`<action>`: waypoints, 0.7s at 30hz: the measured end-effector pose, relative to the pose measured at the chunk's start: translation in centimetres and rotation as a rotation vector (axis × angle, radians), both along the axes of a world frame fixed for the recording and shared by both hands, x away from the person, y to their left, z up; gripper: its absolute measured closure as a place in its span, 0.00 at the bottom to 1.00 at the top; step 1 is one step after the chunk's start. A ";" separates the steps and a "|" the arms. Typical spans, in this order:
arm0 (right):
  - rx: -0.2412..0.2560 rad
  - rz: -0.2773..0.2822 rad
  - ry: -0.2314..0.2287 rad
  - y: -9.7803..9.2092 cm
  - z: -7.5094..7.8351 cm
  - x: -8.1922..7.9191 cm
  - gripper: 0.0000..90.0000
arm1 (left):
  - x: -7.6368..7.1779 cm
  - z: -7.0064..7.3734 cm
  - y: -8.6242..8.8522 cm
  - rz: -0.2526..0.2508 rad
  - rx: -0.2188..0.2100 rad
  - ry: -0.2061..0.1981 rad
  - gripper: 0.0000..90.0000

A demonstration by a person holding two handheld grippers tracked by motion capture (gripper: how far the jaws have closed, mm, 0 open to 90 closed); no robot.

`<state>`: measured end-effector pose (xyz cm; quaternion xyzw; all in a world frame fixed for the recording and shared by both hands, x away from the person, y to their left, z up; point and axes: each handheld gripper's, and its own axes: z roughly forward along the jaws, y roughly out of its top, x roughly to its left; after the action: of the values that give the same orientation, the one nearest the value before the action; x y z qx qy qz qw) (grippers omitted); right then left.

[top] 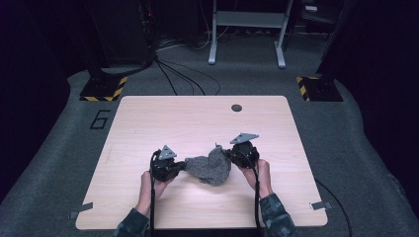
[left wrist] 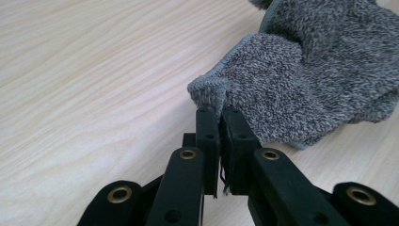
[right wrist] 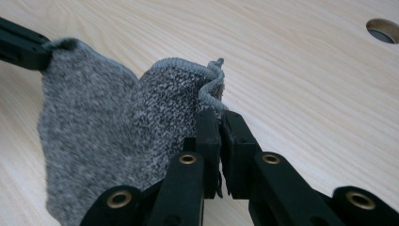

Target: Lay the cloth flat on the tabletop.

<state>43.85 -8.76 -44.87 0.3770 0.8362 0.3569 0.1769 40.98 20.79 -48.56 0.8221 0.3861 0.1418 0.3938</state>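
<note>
From where I stand, the grey cloth (top: 210, 169) hangs between the two tools, low over the near middle of the counter (top: 148, 118), its belly sagging onto the wood at about six o'clock from the round cable hole (top: 236, 107). The left tool (top: 179, 168) has its jaws pinched together on one hemmed corner of the cloth (left wrist: 209, 89), and the right tool (top: 228, 154) has its jaws closed on another hemmed corner (right wrist: 214, 87), held a little higher and farther back. So the cloth's long line runs roughly from eight o'clock at the left tool to two o'clock at the right one, slack in the middle rather than stretched. Each hand sits just behind its own corner, the left hand (top: 146, 185) and the right hand (top: 262, 174) about equally near the cloth. I judge that the coming move turns on that slack span: drawing the tools apart along the nine-to-three line would pull the edge straight, while bringing one corner across to the other would fold it. The bunched part lies nearer the right tool.
</note>
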 end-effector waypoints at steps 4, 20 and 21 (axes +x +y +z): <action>-0.002 -0.014 0.007 -0.5 -0.5 -0.1 0.96 | 0.2 -0.1 0.4 0.010 0.008 0.009 0.95; -0.029 -0.041 0.086 -2.3 -3.5 -2.4 0.95 | 0.7 -1.1 2.4 0.054 0.043 0.046 0.95; -0.029 -0.042 0.088 -2.4 -3.6 -2.6 0.95 | 0.7 -1.1 2.5 0.058 0.045 0.044 0.95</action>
<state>41.25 -11.15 -48.46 0.4074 0.8401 0.3239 0.1527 41.67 23.31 -49.67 0.8221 0.4150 0.1439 0.3622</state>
